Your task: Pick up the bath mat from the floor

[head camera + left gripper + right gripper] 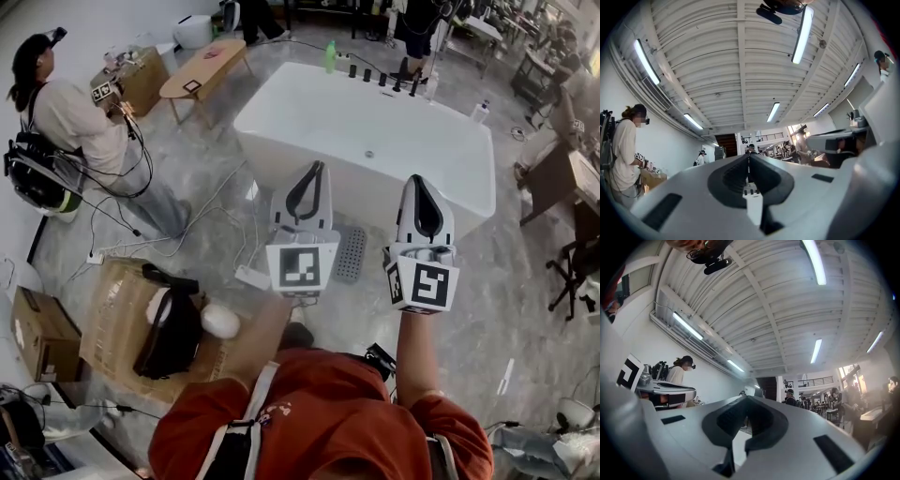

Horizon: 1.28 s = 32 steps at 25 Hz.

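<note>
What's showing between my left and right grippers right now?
In the head view, the grey bath mat on the floor beside the white bathtub.

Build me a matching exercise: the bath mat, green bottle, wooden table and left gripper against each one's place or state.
1. grey perforated bath mat
2. green plastic bottle
3. oval wooden table
4. left gripper

A. jaws shut, nothing between them
B. stands off the left end of the white bathtub in the head view
C. on the floor beside the tub's near wall
D. at the tub's far edge

Pairs: 1-C, 2-D, 3-B, 4-A
</note>
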### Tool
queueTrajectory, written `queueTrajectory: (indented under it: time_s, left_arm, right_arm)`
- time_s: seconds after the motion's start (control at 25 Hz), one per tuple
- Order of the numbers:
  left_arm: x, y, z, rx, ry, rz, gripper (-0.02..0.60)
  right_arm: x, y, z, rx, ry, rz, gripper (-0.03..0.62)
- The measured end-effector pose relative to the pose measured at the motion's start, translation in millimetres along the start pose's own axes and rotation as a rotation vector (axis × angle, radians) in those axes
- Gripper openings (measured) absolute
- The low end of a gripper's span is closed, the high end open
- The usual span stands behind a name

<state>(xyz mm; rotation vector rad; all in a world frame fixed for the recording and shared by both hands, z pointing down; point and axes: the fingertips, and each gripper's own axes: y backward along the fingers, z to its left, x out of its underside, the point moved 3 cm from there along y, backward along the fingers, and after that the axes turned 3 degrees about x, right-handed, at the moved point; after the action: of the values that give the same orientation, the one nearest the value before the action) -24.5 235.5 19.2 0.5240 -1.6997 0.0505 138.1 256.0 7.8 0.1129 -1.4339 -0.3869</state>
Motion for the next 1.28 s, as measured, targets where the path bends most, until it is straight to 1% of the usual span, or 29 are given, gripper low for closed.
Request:
queueTrajectory:
  time_s: [0.12,0.36,0.56,0.72,0.84,1.0,1.16,1.28]
  left_arm:
    - [8,-18,22,-0.001,-0.024,0.017,0.017]
    - [28,-52,56,0.024,0.051,0.005,0.017]
    - [42,-70,89,0.041,0.055,0.011,0.017]
    - [50,-87,110,0.054,0.056,0.025,0.017]
    - [54,-96,119,0.055,0.097,0.018,0.017]
    - [61,-98,136,0.071,0.089,0.02,0.017]
    - [64,-96,150,0.07,0.099,0.02,0.017]
    - [68,-95,155,0.084,0.084,0.024,0.017]
  right_arm:
    - [8,-26,9,0.006,-0.002,0.013,0.012]
    - [20,-72,25,0.015,0.011,0.042,0.012]
    - [30,-103,47,0.027,0.024,0.057,0.012]
    - [33,-129,57,0.029,0.035,0.061,0.012]
    - [35,-141,61,0.04,0.035,0.064,0.012]
    - [39,-152,74,0.048,0.039,0.064,0.012]
    - [40,-158,86,0.059,0.035,0.06,0.012]
    - [42,-161,93,0.061,0.03,0.06,0.012]
